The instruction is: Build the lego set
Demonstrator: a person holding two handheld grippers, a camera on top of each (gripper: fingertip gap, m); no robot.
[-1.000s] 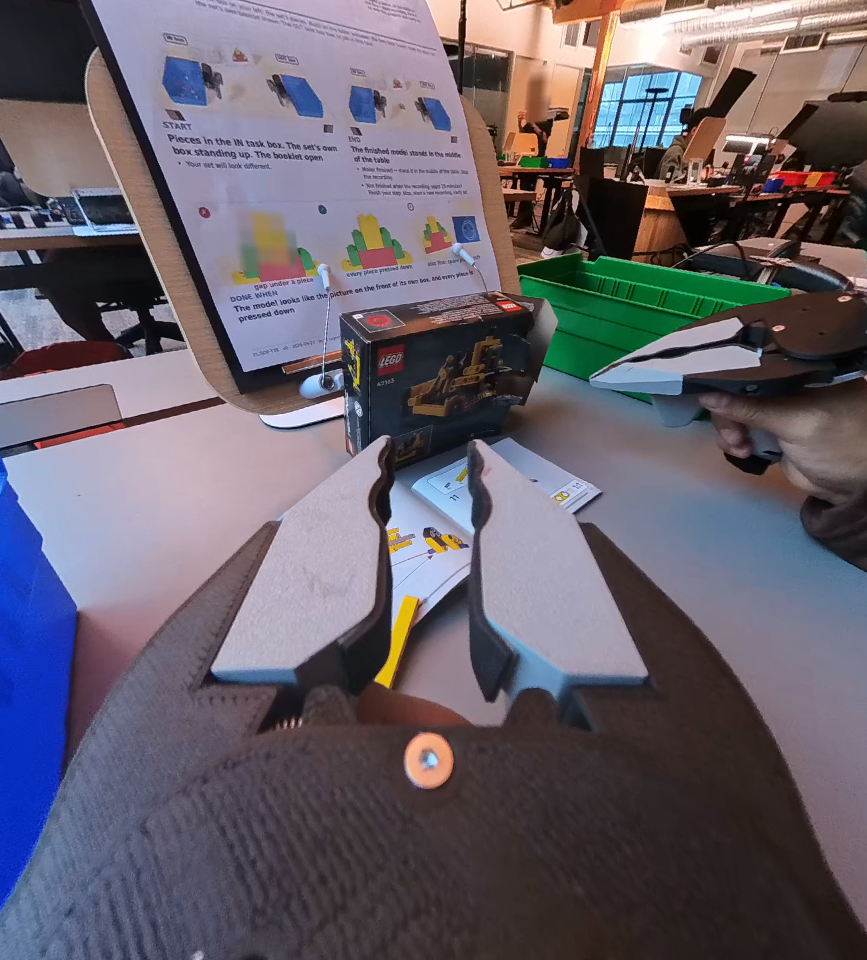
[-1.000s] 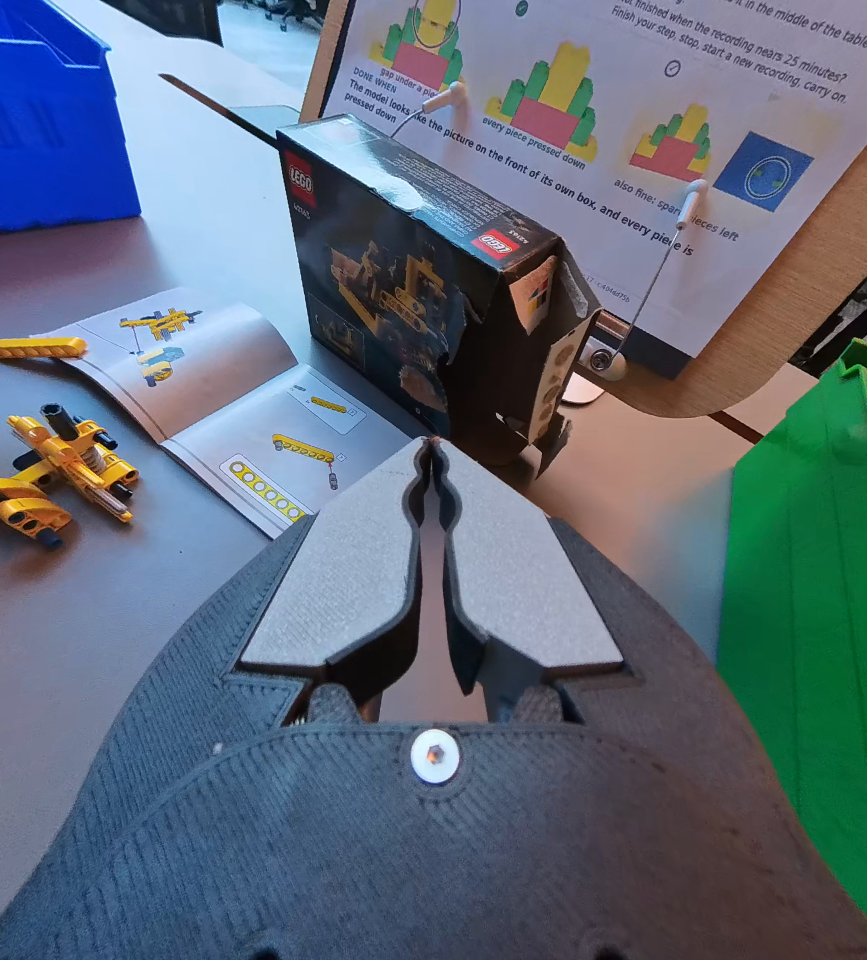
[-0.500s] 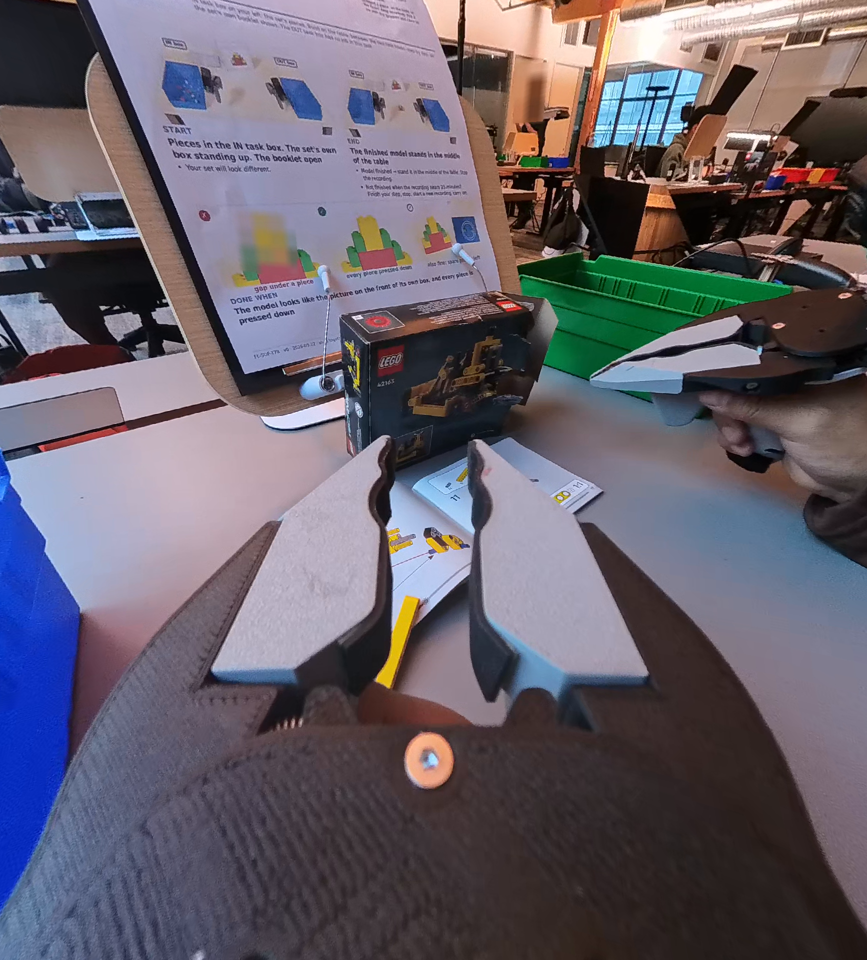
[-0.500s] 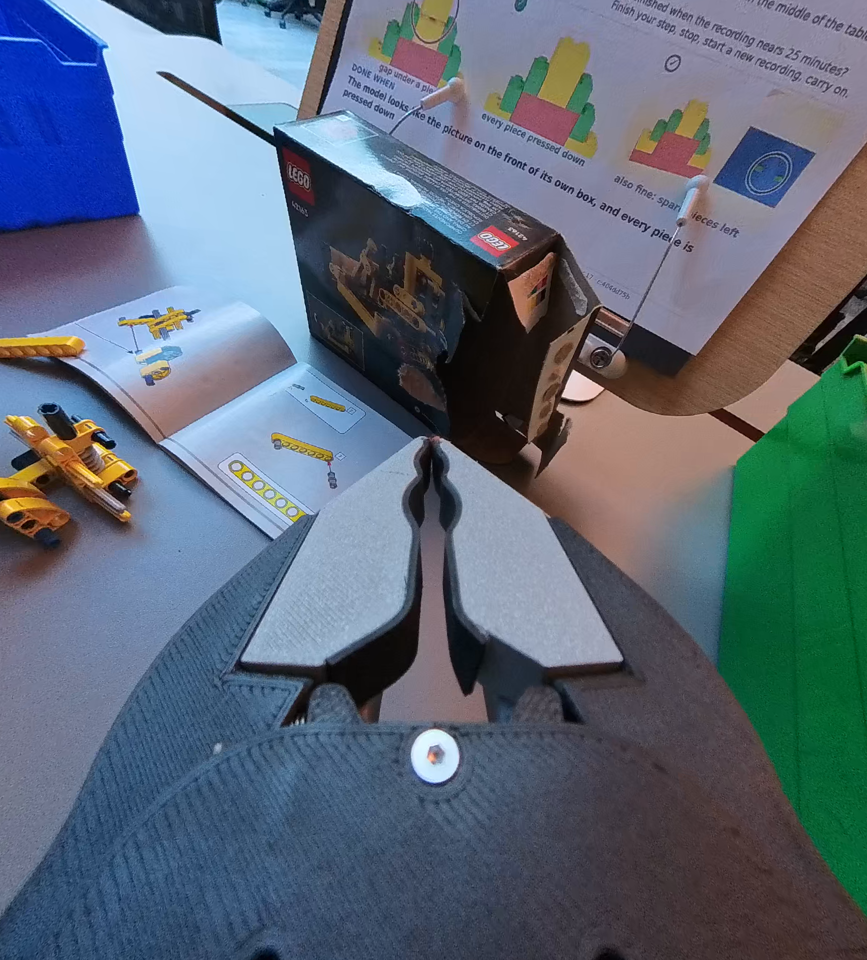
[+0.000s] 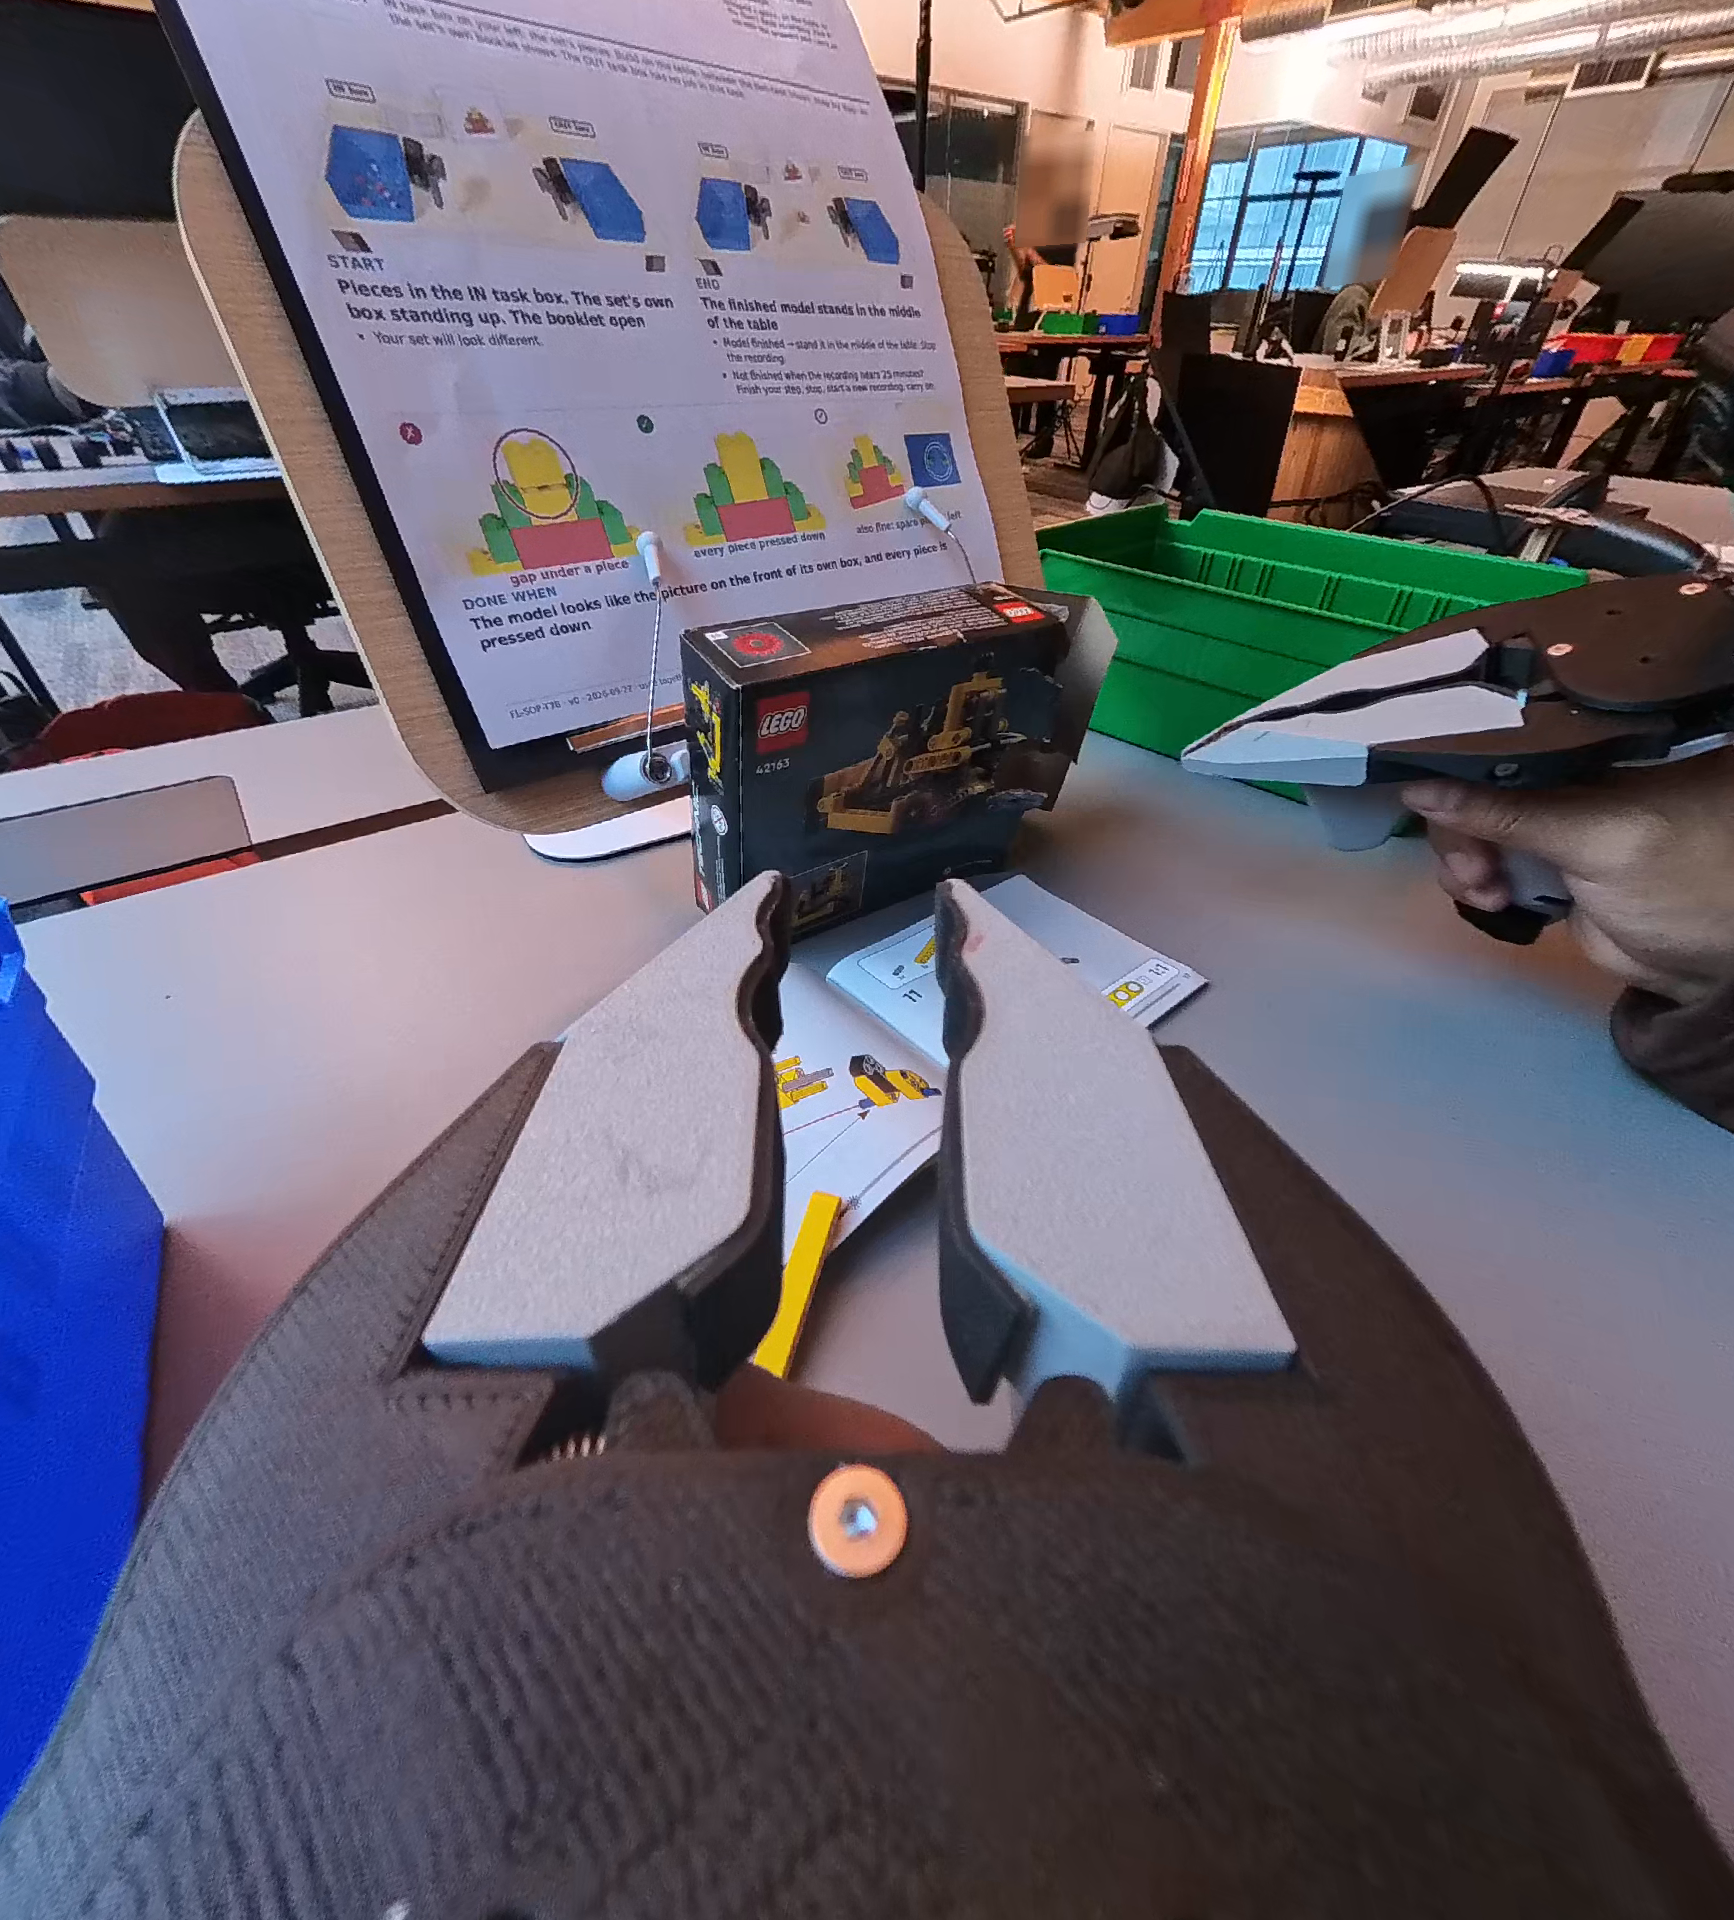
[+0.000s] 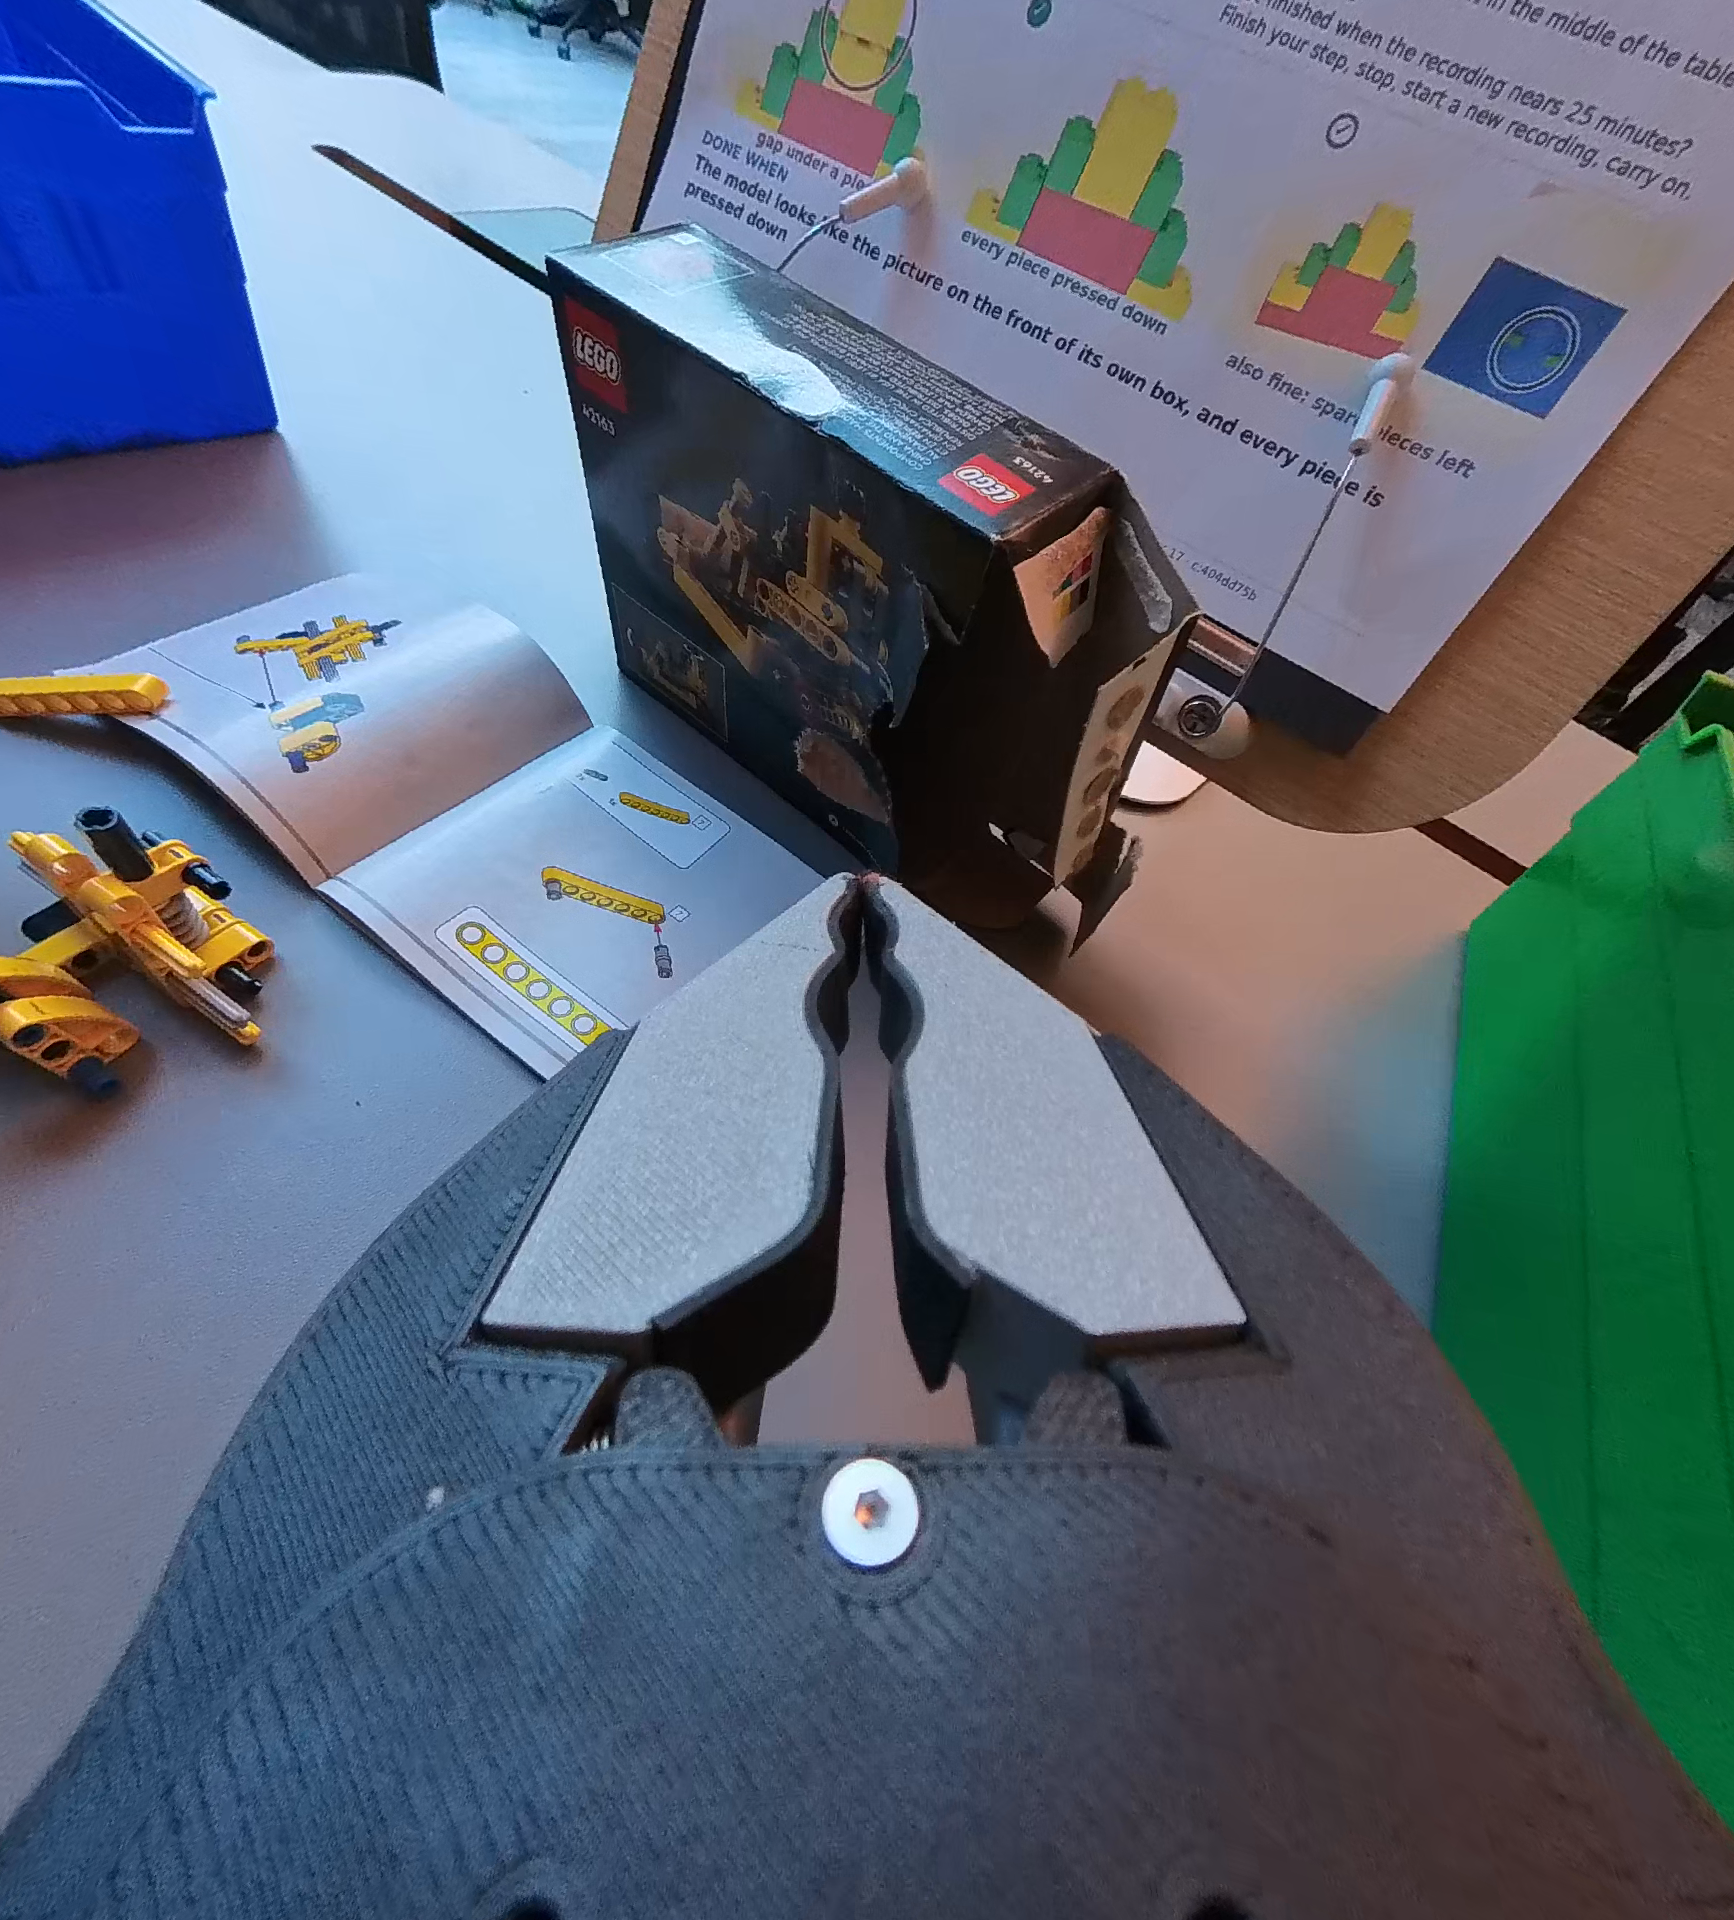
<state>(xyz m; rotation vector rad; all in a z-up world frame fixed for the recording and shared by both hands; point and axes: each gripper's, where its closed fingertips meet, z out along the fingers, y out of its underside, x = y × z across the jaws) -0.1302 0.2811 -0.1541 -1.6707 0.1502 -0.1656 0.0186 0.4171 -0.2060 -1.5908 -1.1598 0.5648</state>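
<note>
My left gripper [image 5: 858, 914] is open and empty, low over the grey table. Between its fingers I see the open instruction booklet [image 5: 873, 1101] and a long yellow beam [image 5: 795, 1288] lying on the table. The black set box [image 5: 884, 748] stands upright just beyond. My right gripper [image 6: 858, 883] is shut with nothing visible in it, its tips near the box's [image 6: 811, 582] torn end; it also shows in the left wrist view [image 5: 1195, 758], held by a hand. A partly built yellow and black model [image 6: 104, 935] and the yellow beam [image 6: 63, 694] lie left of the booklet [image 6: 447, 748].
A blue bin [image 5: 11, 1351] stands at the left edge, also in the right wrist view [image 6: 63, 260]. A green bin [image 6: 1652, 1143] stands at the right [image 5: 1258, 613]. An instruction board on a wooden stand [image 5: 634, 364] rises behind the box. The tips of one gripper are about 20 cm away from the tips of the other.
Almost nothing. Both grippers hold their place, the left open and the right shut; the right wrist view has shifted very slightly.
</note>
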